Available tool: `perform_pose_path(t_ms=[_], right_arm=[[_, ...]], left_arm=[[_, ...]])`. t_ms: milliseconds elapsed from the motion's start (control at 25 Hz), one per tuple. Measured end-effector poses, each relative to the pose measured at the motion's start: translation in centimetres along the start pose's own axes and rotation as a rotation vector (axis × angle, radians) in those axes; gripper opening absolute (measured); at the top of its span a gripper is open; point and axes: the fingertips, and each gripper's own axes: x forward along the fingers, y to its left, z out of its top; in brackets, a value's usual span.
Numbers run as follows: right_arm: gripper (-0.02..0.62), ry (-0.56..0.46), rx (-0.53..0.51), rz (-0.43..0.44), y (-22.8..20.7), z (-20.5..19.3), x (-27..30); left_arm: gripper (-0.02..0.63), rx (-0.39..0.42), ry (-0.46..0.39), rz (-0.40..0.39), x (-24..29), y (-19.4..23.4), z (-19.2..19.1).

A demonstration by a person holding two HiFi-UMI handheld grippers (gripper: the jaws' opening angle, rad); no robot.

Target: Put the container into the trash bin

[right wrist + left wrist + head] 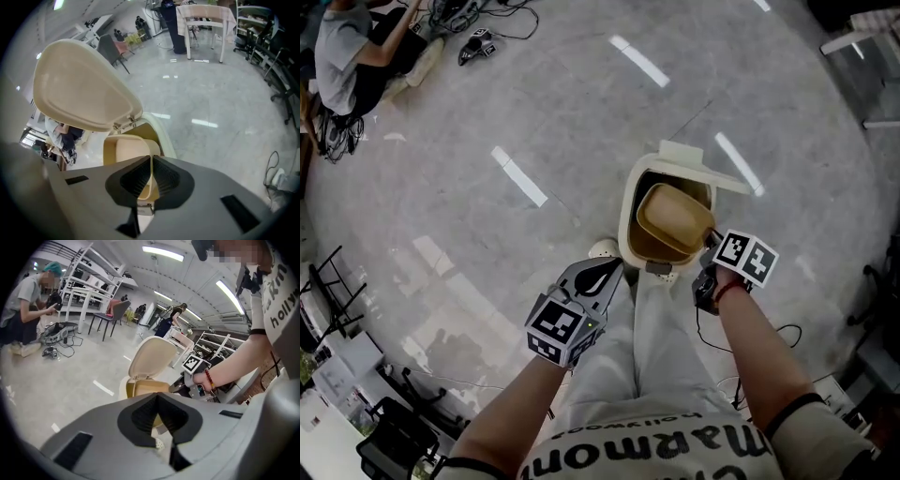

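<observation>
While the right gripper (710,236) was shut tight on the thin rim of the container (670,217), the tan container hung right over the open mouth of the bin (625,225). It stuck out from the jaws toward the far left and sat a bit tilted, with its open side up. The lid (694,159) stood up at the far side, out of the way.

The left gripper (614,266) was near, off to the left of the bin. Its jaws were together and held nothing. So the right gripper was the one that mattered.

I think the job was almost done. The bin was straight below the container, so the jaws likely just had to let go or dip a little lower first. The container looked almost as wide as the bin's mouth. It might catch on the rim if it fell crooked.
</observation>
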Motion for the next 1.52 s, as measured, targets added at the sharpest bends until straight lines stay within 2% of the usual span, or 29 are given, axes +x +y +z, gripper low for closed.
perform_pose_path(t_ms=[400, 720, 1320, 1520], right_arm=[[0.012, 0.033, -0.048, -0.134, 0.1, 0.2, 1.9], [0.012, 0.078, -0.084, -0.233, 0.2, -0.2, 2.7], [0.017, 0.074, -0.079, -0.148, 1.2, -2.4, 3.6], [0.037, 0.076, -0.079, -0.105, 1.9, -2.6, 4.2]], left_arm=[[-0.009, -0.059, -0.021, 0.069, -0.1, 4.3, 1.2], [-0.009, -0.078, -0.026, 0.053, 0.6, 3.7, 1.6], [-0.009, -0.089, -0.029, 0.062, 0.6, 3.4, 1.0], [-0.009, -0.086, -0.029, 0.058, 0.5, 3.1, 0.6]])
